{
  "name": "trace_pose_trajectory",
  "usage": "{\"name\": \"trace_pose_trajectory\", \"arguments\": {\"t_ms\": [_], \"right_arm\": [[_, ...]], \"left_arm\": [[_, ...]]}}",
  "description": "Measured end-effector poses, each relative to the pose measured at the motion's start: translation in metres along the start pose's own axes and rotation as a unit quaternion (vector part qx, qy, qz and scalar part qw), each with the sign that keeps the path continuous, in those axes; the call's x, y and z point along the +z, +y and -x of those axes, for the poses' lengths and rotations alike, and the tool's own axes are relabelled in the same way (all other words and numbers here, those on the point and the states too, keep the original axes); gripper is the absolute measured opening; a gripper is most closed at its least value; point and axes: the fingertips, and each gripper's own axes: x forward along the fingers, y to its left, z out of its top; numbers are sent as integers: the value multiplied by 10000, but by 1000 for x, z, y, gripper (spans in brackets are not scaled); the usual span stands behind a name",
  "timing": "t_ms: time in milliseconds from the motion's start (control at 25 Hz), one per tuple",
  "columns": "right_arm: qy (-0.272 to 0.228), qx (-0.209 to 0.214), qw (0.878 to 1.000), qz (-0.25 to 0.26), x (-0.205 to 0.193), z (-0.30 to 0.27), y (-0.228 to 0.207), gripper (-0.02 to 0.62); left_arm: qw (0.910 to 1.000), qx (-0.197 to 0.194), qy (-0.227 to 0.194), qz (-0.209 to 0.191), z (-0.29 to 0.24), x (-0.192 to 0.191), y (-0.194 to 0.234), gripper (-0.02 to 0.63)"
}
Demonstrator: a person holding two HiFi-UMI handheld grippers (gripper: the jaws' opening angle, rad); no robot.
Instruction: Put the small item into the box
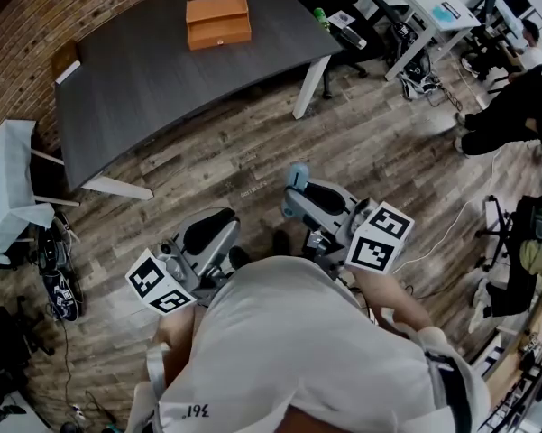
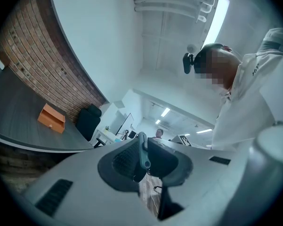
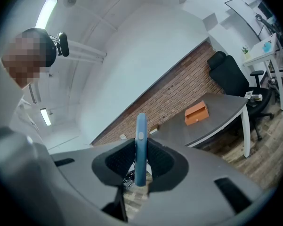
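A slim blue item [image 3: 140, 145] stands upright between the pads of my right gripper [image 3: 140, 168], which is shut on it. Its tip [image 1: 298, 171] shows above the right gripper [image 1: 299, 192] in the head view. The orange box [image 1: 218, 21] sits closed on the far side of the dark table [image 1: 153, 79], well away from both grippers, and also appears as the orange box [image 3: 196, 113] in the right gripper view. My left gripper [image 1: 207, 234] is held low near my body. Its jaws [image 2: 143, 163] stand close together with a thin grey-blue strip between them; I cannot tell what the strip is.
The table has white legs [image 1: 308, 87] and stands against a brick wall [image 1: 36, 25]. White desks [image 1: 415, 7] and a black chair [image 1: 361, 25] are at the back right. A person in black [image 1: 514, 106] sits at the right. Bags [image 1: 59, 287] lie on the wooden floor at the left.
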Motion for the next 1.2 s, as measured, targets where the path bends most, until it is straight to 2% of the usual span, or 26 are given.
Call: {"name": "trace_pose_trajectory", "arguments": {"t_ms": [400,800,1200], "right_arm": [[-112,63,9999,-90,15,20,-26,87],[31,218,9998,-29,25,35,-54,87],[187,360,9991,-79,29,20,-75,87]], "left_arm": [[9999,158,-59,22,-29,-12,0,55],[9990,427,-145,-27,-58,-20,4,55],[9967,761,-269,-17,-62,-14,25,55]]}}
